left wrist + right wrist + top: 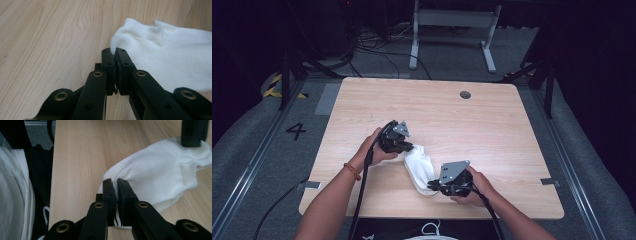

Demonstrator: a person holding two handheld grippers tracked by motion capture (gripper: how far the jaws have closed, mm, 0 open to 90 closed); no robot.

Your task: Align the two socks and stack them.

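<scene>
A white sock (419, 167) lies slantwise on the front middle of the wooden table (492, 125), stretched between my two grippers. My left gripper (408, 148) is at its far left end. In the left gripper view the left gripper (114, 51) is shut on the ribbed edge of the sock (165, 57). My right gripper (435, 186) is at the sock's near end. In the right gripper view the right gripper (114, 181) is shut on a fold of the sock (155, 172), with cloth showing between the pads. The left gripper's jaws (193, 132) pinch the sock's far end.
A round cable hole (465, 94) sits near the table's far edge. The table's front edge (53, 182) runs close beside my right gripper, with the person's white clothing (11, 200) beyond it. A metal frame (452, 20) stands on the floor behind the table.
</scene>
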